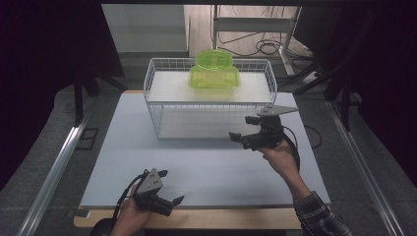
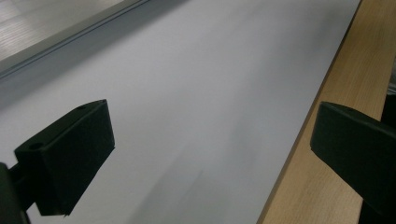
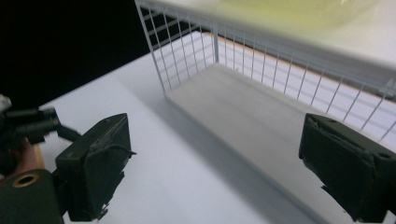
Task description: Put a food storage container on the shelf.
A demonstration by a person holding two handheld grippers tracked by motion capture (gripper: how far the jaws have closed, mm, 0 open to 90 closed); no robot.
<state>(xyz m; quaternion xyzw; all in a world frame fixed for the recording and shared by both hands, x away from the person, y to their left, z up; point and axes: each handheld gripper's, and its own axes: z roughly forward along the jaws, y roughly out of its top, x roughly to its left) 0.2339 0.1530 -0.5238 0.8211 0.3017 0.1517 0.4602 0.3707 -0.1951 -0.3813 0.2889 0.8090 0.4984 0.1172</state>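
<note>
R gripper (image 1: 244, 129): fingers wide apart, nothing betw. them, held above table (image 1: 123, 162) just in front of wire rack (image 1: 152, 105), pointing at its lower shelf. L gripper (image 1: 173, 198): fingers also wide, empty, low over table's near edge, well apart from rack. Green plastic container (image 1: 214, 72) sits upright on rack's top shelf, toward the back, untouched by either gripper.

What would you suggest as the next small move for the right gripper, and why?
Probably draw the right gripper back toward the person. Its jaws stand open with nothing between them, while the green container already sits on the upper shelf of the white wire rack.
</note>
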